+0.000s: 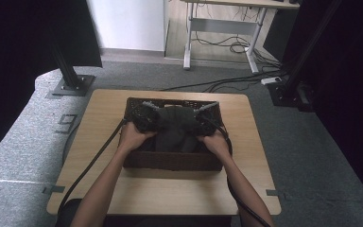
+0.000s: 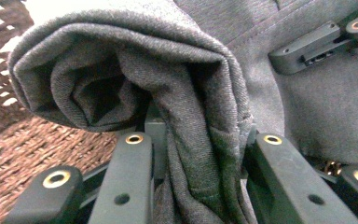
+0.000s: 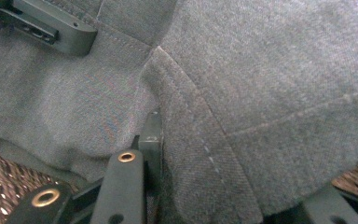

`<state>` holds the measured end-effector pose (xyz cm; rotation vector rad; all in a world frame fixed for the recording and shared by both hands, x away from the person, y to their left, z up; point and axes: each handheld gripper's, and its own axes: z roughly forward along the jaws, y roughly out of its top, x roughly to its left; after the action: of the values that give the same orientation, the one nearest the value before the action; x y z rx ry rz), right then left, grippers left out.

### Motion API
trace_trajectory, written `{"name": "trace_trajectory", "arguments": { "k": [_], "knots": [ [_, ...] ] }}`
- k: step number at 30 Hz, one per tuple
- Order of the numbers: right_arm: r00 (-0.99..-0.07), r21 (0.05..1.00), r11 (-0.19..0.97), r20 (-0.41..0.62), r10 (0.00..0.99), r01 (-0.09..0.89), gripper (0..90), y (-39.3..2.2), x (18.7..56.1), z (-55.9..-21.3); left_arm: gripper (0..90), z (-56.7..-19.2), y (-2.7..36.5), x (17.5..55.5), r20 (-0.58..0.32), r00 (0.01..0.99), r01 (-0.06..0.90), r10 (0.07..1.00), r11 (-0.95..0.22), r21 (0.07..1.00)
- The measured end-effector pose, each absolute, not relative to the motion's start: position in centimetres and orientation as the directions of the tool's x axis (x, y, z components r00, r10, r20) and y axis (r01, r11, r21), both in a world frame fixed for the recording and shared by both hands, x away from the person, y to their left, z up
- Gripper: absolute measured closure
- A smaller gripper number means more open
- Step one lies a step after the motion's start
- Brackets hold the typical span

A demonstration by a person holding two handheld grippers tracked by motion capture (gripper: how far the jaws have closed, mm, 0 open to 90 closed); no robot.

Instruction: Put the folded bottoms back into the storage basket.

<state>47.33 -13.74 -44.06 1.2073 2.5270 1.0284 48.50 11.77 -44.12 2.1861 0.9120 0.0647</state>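
Left gripper (image 1: 146,118), black two-jaw tool in the person's left hand (image 1: 133,137), sits low inside the dark brown woven wicker basket (image 1: 170,161) in the high view, at about 9 o'clock of the dark grey folded fabric garment (image 1: 174,126). Right gripper (image 1: 203,119), in the right hand (image 1: 215,142), mirrors it at 3 o'clock of the garment. Both press in against the cloth from opposite sides. Basket stands mid-table on the light wooden tabletop (image 1: 170,194); garment lies within the basket, toward its far half. A black cable (image 1: 92,163) trails from the left gripper toward 7 o'clock.

Left gripper view: jaws clamped narrow on a thick bunched fold of the garment (image 2: 200,140), cloth squeezed between the two black jaws and rising toward 12 o'clock. A rolled edge of the same cloth bulges at 10 o'clock. Basket weave (image 2: 32,144) shows at 8 o'clock, below the roll. The right gripper (image 2: 317,44) lies against the cloth at 2 o'clock.

Right gripper view: jaws pinched on a seamed fold of the garment (image 3: 205,154), stitched edge running from centre toward 5 o'clock. Cloth drapes over the right-hand jaw. Left gripper (image 3: 51,25) rests on the fabric at 11 o'clock. Basket weave (image 3: 2,163) visible at 8 o'clock.
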Motion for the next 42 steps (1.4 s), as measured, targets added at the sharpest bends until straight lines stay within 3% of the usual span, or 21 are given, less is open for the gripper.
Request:
{"name": "trace_trajectory", "arguments": {
  "k": [8,14,19,22,31,42],
  "knots": [
    [-0.670,0.609,0.462,0.160,0.725,0.645,59.1,-11.8,48.2,-44.8,66.8,-44.1,12.8,48.5,-0.161,0.708,0.629,0.688,-0.510,0.586],
    [-0.627,0.568,0.451,0.154,0.764,0.688,53.6,-11.9,48.6,-45.3,52.7,-44.7,12.2,48.7,-0.049,0.686,0.630,0.726,-0.558,0.541],
    [-0.550,0.561,0.412,0.095,0.830,0.718,31.2,-13.1,49.0,-45.4,42.1,-44.4,12.4,48.6,0.050,0.617,0.652,0.786,-0.545,0.527],
    [-0.539,0.597,0.382,0.101,0.836,0.706,26.8,-14.0,49.1,-45.1,37.7,-43.6,13.0,48.4,0.089,0.598,0.637,0.797,-0.540,0.551],
    [-0.595,0.664,0.429,0.029,0.803,0.612,13.3,-13.5,48.1,-43.6,20.8,-42.5,14.1,47.4,0.070,0.631,0.598,0.773,-0.541,0.591],
    [-0.642,0.716,0.443,0.010,0.766,0.539,3.9,-13.7,46.7,-42.9,14.0,-41.8,15.3,46.1,-0.044,0.677,0.575,0.735,-0.489,0.656]
  ]
}}
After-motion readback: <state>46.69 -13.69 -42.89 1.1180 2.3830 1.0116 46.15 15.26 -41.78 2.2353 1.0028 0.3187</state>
